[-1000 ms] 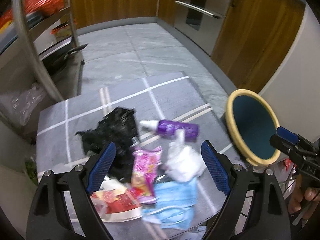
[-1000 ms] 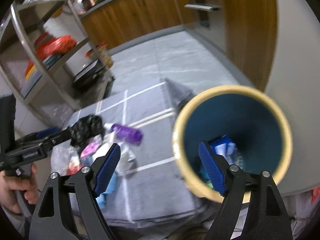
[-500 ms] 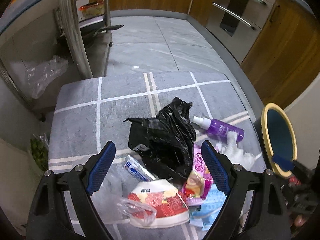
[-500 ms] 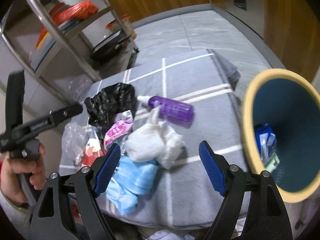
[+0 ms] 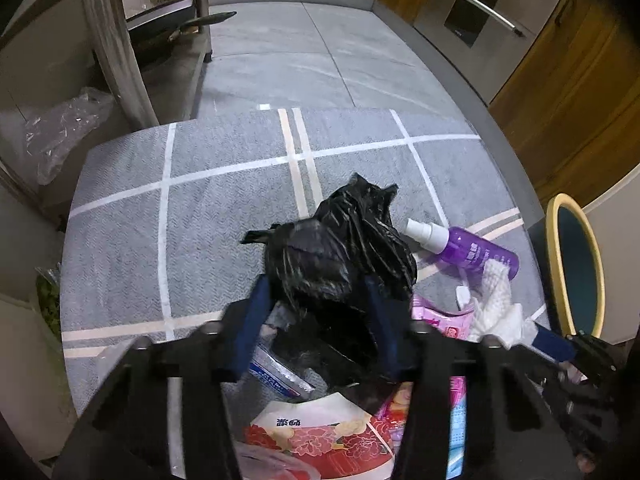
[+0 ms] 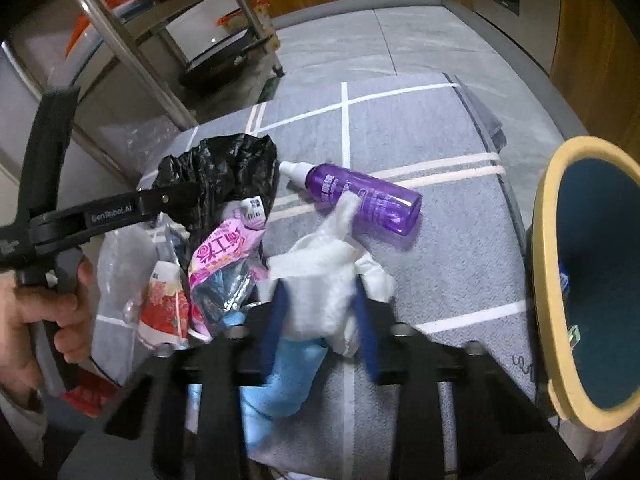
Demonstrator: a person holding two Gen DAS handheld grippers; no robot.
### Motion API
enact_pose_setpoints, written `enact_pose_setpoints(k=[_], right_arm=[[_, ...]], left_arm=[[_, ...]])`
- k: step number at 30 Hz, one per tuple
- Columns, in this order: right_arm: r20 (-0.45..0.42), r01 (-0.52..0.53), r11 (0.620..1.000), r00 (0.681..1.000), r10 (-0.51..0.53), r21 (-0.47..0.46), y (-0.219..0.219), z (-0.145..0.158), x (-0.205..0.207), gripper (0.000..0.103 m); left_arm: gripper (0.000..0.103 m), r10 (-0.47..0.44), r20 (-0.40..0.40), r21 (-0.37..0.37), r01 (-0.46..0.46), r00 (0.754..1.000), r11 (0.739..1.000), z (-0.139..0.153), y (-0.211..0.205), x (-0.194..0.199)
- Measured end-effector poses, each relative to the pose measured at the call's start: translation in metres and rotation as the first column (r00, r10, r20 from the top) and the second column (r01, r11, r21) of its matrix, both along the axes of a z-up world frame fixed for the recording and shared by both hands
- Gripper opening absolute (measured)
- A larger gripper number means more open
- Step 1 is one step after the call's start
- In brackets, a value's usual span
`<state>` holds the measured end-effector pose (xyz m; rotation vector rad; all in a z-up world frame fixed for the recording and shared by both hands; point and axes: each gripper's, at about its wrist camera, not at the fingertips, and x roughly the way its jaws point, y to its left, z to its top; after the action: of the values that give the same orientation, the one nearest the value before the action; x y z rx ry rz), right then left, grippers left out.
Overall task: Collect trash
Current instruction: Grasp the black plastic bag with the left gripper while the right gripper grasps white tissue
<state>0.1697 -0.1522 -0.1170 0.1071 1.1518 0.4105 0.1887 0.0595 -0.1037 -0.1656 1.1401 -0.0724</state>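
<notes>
A trash pile lies on a grey cloth-covered table (image 5: 224, 216). My left gripper (image 5: 320, 320) is shut on a crumpled black plastic bag (image 5: 340, 248), also seen in the right wrist view (image 6: 224, 168). My right gripper (image 6: 320, 312) is shut on a white crumpled tissue (image 6: 320, 280), which also shows in the left wrist view (image 5: 496, 304). A purple spray bottle (image 6: 360, 196) lies on its side behind the tissue. A pink snack wrapper (image 6: 224, 252), a blue face mask (image 6: 280, 380) and a red-and-white packet (image 5: 316, 440) lie in the pile.
A teal bin with a yellow rim (image 6: 592, 280) stands at the table's right edge, with some trash inside; it also shows in the left wrist view (image 5: 576, 264). A metal shelf rack (image 6: 132, 52) stands at the back left. Wooden cabinets (image 5: 568, 80) line the right wall.
Both grippers went from wide open to shut: the left one came down onto the black bag, the right one swung from the bin to the pile and closed on the tissue.
</notes>
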Motion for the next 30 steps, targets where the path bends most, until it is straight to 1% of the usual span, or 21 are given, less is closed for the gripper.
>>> enact_pose_setpoints(k=[1,2,4,6,9,13,22,25,30], right_arm=[[0.006,0.007,1.0,1.0,-0.008,0.017,-0.003,0.002,0.0,0.022],[0.012,0.012,1.0,1.0,-0.013,0.027,-0.005,0.004,0.0,0.018],[0.021,0.02,0.999,1.0,-0.021,0.047,-0.008,0.008,0.0,0.013],[0.033,0.029,0.998,0.999,-0.031,0.06,-0.011,0.011,0.0,0.009],[0.056,0.041,0.995,0.997,-0.047,0.093,-0.017,0.021,-0.001,0.007],[0.082,0.052,0.99,0.995,-0.063,0.131,-0.023,0.032,-0.003,0.006],[0.13,0.045,0.978,0.989,-0.073,0.202,-0.035,0.057,-0.013,0.005],[0.129,0.05,0.968,0.988,-0.084,0.247,-0.043,0.063,-0.014,0.005],[0.098,0.074,0.943,0.989,-0.111,0.323,-0.052,0.06,-0.01,0.005]], left_arm=[[0.025,0.004,0.001,-0.016,-0.004,1.0,1.0,0.002,0.002,0.0],[0.023,0.009,0.006,-0.023,-0.009,1.0,1.0,0.004,0.003,-0.001],[0.017,0.019,0.031,-0.026,-0.018,0.999,0.999,0.011,0.005,-0.004],[0.016,0.029,0.048,-0.036,-0.027,0.998,0.999,0.018,0.006,-0.006],[0.015,0.043,0.079,-0.045,-0.04,0.996,0.998,0.029,0.008,-0.01],[0.015,0.061,0.121,-0.071,-0.052,0.991,0.996,0.048,0.011,-0.014],[0.015,0.056,0.189,-0.113,-0.035,0.98,0.993,0.084,0.008,-0.026],[0.015,0.053,0.216,-0.112,-0.029,0.975,0.993,0.096,0.005,-0.03],[0.015,0.05,0.236,-0.117,-0.023,0.97,0.993,0.105,-0.001,-0.033]])
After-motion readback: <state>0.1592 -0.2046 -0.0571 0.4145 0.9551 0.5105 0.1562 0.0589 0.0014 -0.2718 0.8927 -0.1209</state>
